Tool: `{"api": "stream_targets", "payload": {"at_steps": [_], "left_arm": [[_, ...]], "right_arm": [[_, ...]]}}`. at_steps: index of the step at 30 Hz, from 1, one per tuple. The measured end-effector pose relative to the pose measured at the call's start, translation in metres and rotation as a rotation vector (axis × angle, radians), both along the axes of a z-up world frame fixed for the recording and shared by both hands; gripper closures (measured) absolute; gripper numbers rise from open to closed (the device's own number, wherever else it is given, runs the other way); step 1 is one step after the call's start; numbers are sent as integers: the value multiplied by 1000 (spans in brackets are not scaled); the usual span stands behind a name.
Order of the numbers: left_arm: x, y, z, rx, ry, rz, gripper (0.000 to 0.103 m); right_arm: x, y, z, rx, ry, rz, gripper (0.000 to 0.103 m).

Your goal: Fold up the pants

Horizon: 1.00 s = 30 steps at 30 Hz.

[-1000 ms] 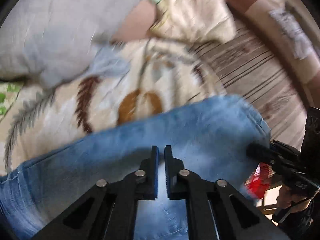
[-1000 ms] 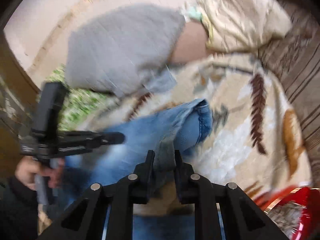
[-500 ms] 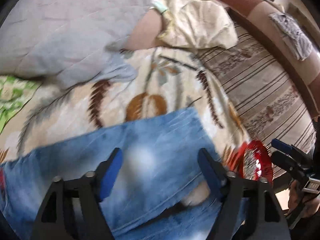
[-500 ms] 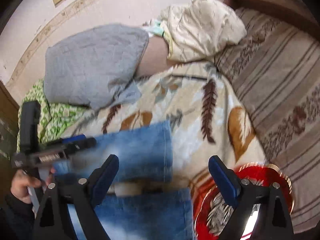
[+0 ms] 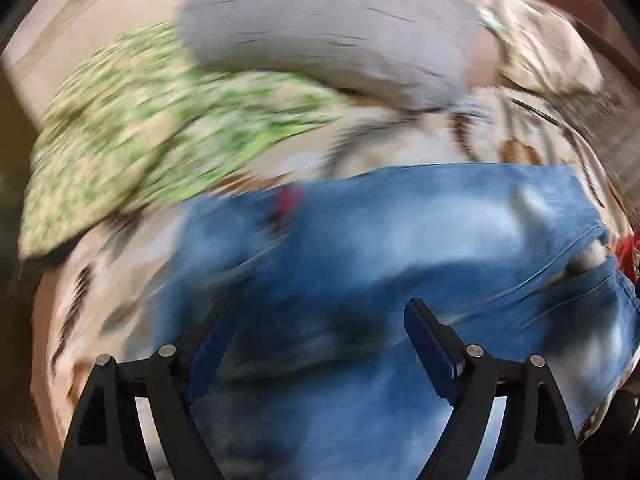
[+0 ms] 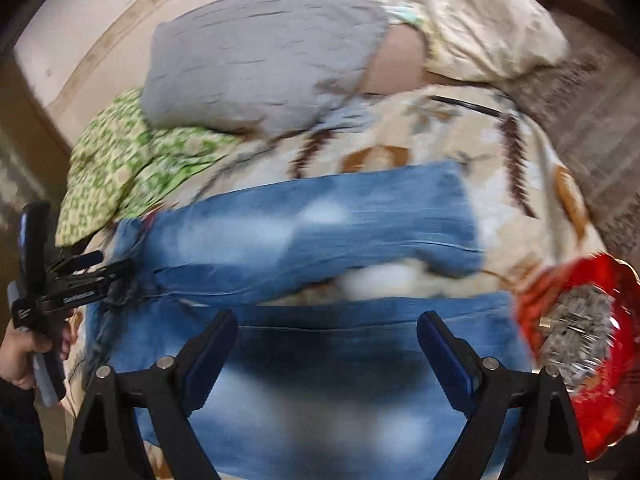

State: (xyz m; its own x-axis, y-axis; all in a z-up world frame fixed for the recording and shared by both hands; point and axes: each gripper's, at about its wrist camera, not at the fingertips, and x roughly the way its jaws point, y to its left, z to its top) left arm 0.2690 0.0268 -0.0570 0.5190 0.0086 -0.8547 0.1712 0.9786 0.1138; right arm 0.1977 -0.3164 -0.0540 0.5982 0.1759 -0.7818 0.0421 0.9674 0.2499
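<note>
The blue jeans (image 6: pixel 320 224) lie on a leaf-patterned blanket (image 6: pixel 440 140), with one part folded over and lying across the rest. In the right wrist view my right gripper (image 6: pixel 328 318) hovers open over the near part of the denim, nothing between its fingers. My left gripper (image 5: pixel 318 308) is over the jeans (image 5: pixel 400 240) in a blurred left wrist view; its jaws are opening and hold nothing. The right wrist view also shows the left gripper (image 6: pixel 108 266) in a hand at the jeans' left end.
A red bowl (image 6: pixel 580 332) of seeds sits right beside the jeans' right edge. A grey pillow (image 6: pixel 260 60), a green-patterned cloth (image 6: pixel 120 160) and a cream pillow (image 6: pixel 488 32) lie behind. Striped sofa fabric (image 6: pixel 600 120) runs along the right.
Both grippers were shut on the denim a second ago; both have opened and let go. The folded part now lies flat. The left gripper has swung left; the right has drawn back.
</note>
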Motion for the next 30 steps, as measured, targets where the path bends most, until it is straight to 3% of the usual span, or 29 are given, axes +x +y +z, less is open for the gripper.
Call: {"api": "stream_targets", "payload": {"at_steps": [5, 10, 18, 21, 26, 30], "left_arm": [[-57, 84, 9, 29, -8, 147, 13], [-105, 129, -2, -6, 16, 219, 13], [-130, 139, -45, -92, 95, 223, 13], [-132, 140, -59, -103, 120, 233, 13], [-137, 144, -59, -152, 115, 238, 13], [-143, 145, -62, -184, 113, 244, 13]], "right_arm": [[5, 82, 2, -16, -42, 140, 10], [2, 154, -5, -25, -48, 289, 10], [-21, 166, -24, -43, -2, 338, 10], [-34, 177, -38, -59, 26, 411, 10], [-46, 215, -50, -72, 34, 513, 10], [-35, 235, -41, -76, 20, 516, 10]]}}
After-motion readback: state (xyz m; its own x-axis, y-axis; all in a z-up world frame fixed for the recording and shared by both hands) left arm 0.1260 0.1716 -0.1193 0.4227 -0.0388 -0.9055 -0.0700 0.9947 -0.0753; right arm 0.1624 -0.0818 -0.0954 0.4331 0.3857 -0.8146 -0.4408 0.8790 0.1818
